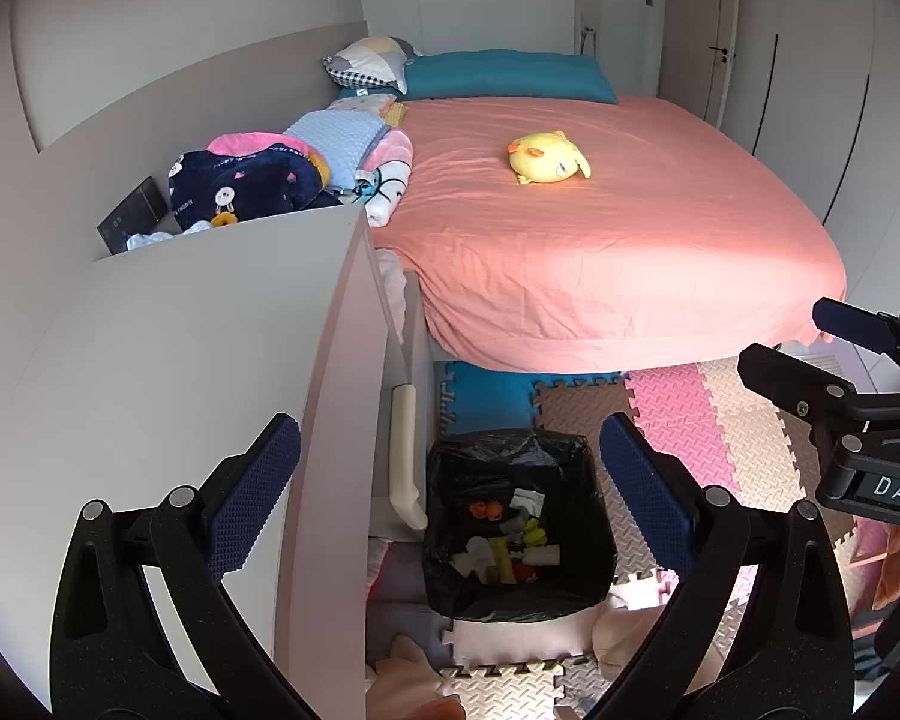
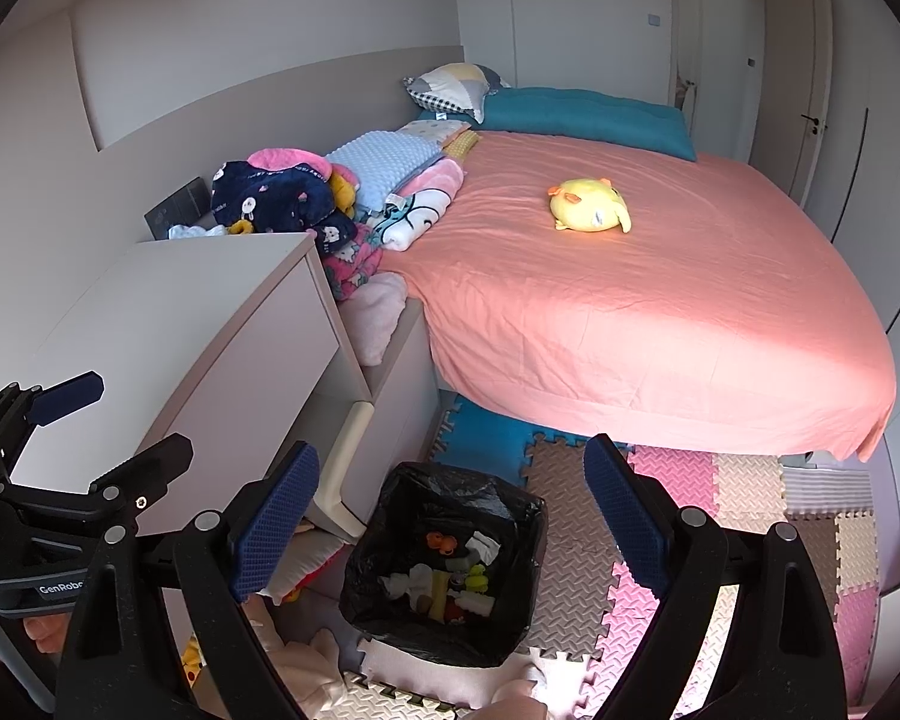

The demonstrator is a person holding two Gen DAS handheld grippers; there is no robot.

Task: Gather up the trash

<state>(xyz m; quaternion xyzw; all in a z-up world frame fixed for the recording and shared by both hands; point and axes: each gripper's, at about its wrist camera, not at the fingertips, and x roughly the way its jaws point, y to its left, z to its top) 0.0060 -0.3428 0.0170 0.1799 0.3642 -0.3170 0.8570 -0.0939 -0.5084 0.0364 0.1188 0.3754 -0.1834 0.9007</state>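
Note:
A trash bin with a black bag (image 1: pixel 450 468) stands on the foam floor mats, below and between my left gripper's fingers; it holds several small trash pieces (image 1: pixel 510 540). It also shows in the right wrist view (image 2: pixel 510 510) with the trash pieces (image 2: pixel 450 576) inside. My left gripper (image 1: pixel 450 498) is open and empty above the bin; it also shows in the right wrist view (image 2: pixel 114 420). My right gripper (image 2: pixel 450 516) is open and empty, also above the bin, and shows at the right edge of the left wrist view (image 1: pixel 810 348).
A white cabinet (image 1: pixel 180 360) stands left of the bin, with a cream handle (image 1: pixel 405 450). A bed with a pink sheet (image 1: pixel 600 240) carries a yellow plush toy (image 1: pixel 549 157) and piled blankets (image 1: pixel 306 174). Coloured foam mats (image 1: pixel 690 432) cover the floor.

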